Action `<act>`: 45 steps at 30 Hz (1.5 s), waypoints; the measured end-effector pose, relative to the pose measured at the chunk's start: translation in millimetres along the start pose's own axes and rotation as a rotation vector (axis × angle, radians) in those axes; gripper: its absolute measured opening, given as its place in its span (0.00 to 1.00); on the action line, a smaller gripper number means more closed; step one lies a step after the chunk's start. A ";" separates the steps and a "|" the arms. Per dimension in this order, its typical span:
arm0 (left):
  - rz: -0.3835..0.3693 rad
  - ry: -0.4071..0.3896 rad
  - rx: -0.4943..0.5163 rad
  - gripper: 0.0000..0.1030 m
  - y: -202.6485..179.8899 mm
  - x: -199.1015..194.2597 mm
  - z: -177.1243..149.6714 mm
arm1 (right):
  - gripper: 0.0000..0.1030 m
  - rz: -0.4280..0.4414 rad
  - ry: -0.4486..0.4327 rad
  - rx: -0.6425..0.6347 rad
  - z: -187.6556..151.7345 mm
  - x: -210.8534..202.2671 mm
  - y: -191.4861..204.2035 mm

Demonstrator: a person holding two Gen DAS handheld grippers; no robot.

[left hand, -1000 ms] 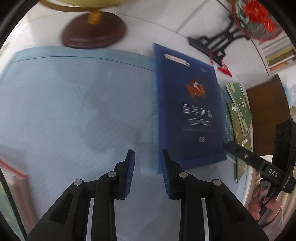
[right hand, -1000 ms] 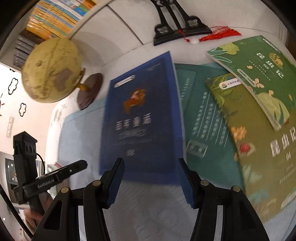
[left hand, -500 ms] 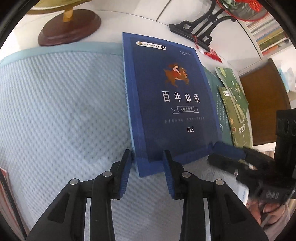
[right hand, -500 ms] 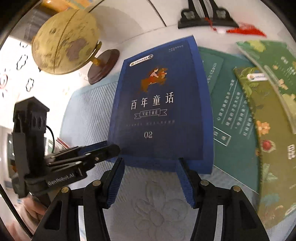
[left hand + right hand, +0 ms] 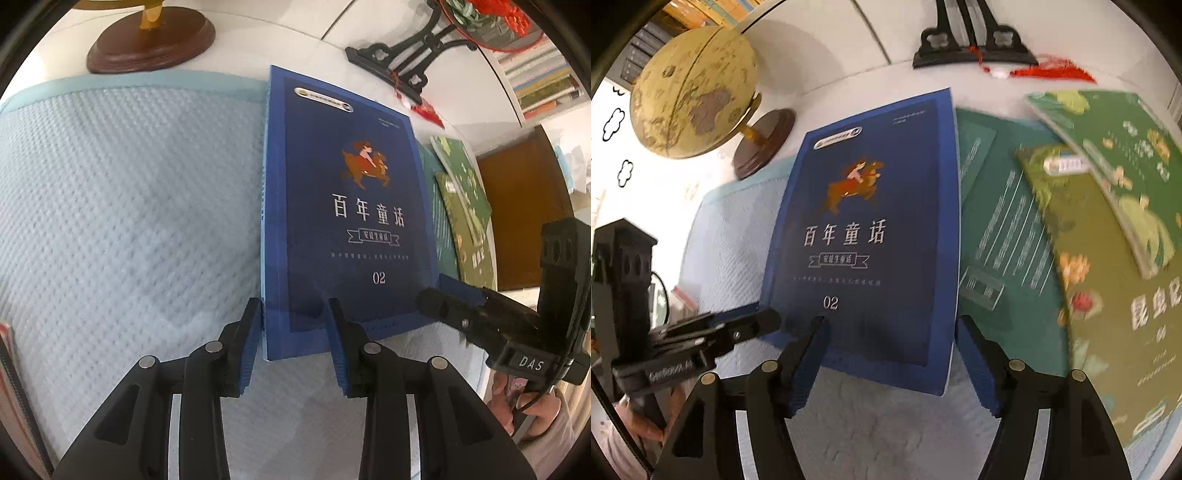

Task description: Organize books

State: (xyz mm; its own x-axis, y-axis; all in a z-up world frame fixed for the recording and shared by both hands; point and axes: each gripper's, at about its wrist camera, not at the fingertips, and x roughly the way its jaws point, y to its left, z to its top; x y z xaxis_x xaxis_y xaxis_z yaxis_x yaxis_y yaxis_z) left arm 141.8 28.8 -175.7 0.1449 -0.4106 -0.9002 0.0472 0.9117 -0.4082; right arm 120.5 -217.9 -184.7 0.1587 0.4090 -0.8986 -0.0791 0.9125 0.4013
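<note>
A dark blue book with white title characters and "02" lies flat on the light blue mat. My left gripper straddles its near left corner: one pad is beside the spine, the other over the cover. Nothing is pinched. My right gripper straddles the near right corner of the blue book. Its jaws are opening, one finger over the cover, the other beside the page edge. Each view shows the other gripper at the book's opposite corner. A teal book and two green books lie to the right.
A globe on a brown base stands behind the mat. A black stand with a red tassel sits at the back. Shelved books and a brown cabinet are at the far right. A person's hand holds the right gripper.
My left gripper has shifted right from the bare mat to the blue book's near left corner. The right gripper's fingers have spread a little wider around the near right corner.
</note>
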 end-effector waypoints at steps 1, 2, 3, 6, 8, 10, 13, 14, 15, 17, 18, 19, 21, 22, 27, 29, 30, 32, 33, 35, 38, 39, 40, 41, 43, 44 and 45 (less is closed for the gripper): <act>0.001 0.007 0.008 0.30 1.3 -2.0 -6.7 | 0.68 0.015 0.022 0.005 -7.8 2.0 1.2; -0.001 0.020 0.016 0.30 1.9 -4.9 -19.0 | 0.68 0.028 0.031 0.004 -19.2 1.1 2.6; -0.001 0.029 0.019 0.30 2.1 -5.6 -27.5 | 0.68 0.040 0.039 0.006 -28.6 0.7 4.1; -0.057 0.077 0.013 0.30 9.9 -9.6 -78.9 | 0.68 0.077 0.072 0.031 -69.7 -4.0 6.5; -0.103 0.107 -0.009 0.30 18.9 -15.9 -111.4 | 0.68 0.123 0.115 0.044 -101.5 -7.2 9.5; -0.167 0.163 -0.045 0.30 31.2 -19.6 -140.9 | 0.67 0.209 0.184 0.049 -141.1 -8.8 8.8; -0.241 0.191 -0.082 0.30 46.1 -19.0 -159.1 | 0.62 0.284 0.174 0.033 -178.2 -14.4 -4.9; -0.258 0.190 -0.091 0.29 49.0 -18.3 -158.1 | 0.59 0.316 0.166 0.059 -182.5 -14.9 -14.7; -0.271 0.197 -0.105 0.28 51.4 -16.1 -154.8 | 0.50 0.333 0.156 0.090 -181.8 -14.3 -22.2; -0.288 0.206 -0.108 0.27 51.7 -11.8 -146.2 | 0.47 0.392 0.149 0.138 -172.5 -7.3 -32.2; -0.286 0.209 -0.089 0.27 48.4 -10.3 -142.6 | 0.46 0.402 0.140 0.131 -170.2 -7.2 -33.4; -0.276 0.214 -0.065 0.27 44.0 -8.7 -138.2 | 0.45 0.404 0.135 0.118 -167.5 -6.4 -32.9; -0.242 0.215 -0.024 0.27 37.8 -9.5 -133.9 | 0.45 0.392 0.127 0.081 -163.6 -6.9 -28.1; -0.225 0.216 -0.007 0.27 33.6 -8.6 -130.0 | 0.45 0.386 0.125 0.070 -160.3 -6.1 -25.5; -0.261 0.216 -0.080 0.27 42.4 -4.1 -118.3 | 0.45 0.415 0.107 0.080 -155.9 -7.0 -36.0; -0.254 0.212 -0.098 0.21 47.1 -3.2 -115.8 | 0.43 0.425 0.098 0.088 -155.8 -7.2 -40.0; -0.254 0.211 -0.101 0.21 49.1 -4.0 -114.8 | 0.41 0.427 0.096 0.089 -153.6 -5.9 -40.3; -0.253 0.217 -0.126 0.21 51.7 -3.1 -113.0 | 0.41 0.433 0.094 0.088 -153.7 -8.2 -43.8; -0.251 0.218 -0.133 0.21 52.0 -3.5 -112.3 | 0.41 0.435 0.094 0.085 -153.2 -9.3 -45.8; -0.236 0.220 -0.145 0.20 51.6 -3.7 -111.1 | 0.41 0.439 0.090 0.090 -147.8 -8.7 -46.3; -0.217 0.217 -0.168 0.20 51.2 -4.3 -109.5 | 0.41 0.442 0.076 0.091 -140.3 -6.4 -44.7; -0.215 0.215 -0.176 0.20 51.4 -4.1 -109.5 | 0.40 0.438 0.072 0.084 -138.7 -7.5 -44.0; -0.214 0.214 -0.182 0.20 51.6 -4.0 -109.6 | 0.34 0.425 0.068 0.078 -137.6 -7.4 -43.4; -0.211 0.210 -0.187 0.19 51.7 -4.2 -109.8 | 0.30 0.402 0.067 0.069 -136.2 -6.9 -42.9; -0.205 0.203 -0.188 0.19 50.7 -4.4 -110.7 | 0.26 0.406 0.077 0.064 -132.1 -5.3 -42.8; -0.202 0.202 -0.190 0.19 50.4 -4.3 -110.7 | 0.26 0.415 0.083 0.067 -131.4 -4.9 -44.3; -0.198 0.201 -0.194 0.19 50.5 -4.8 -111.6 | 0.26 0.421 0.087 0.066 -129.3 -4.3 -44.3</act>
State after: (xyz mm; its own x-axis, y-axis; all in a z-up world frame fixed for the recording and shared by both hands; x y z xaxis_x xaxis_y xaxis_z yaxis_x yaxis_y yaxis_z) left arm 33.2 75.0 -208.8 -0.0467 -0.5919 -0.8046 -0.1367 0.8017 -0.5818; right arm -3.9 -261.1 -221.6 0.0419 0.7460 -0.6647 -0.0559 0.6659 0.7439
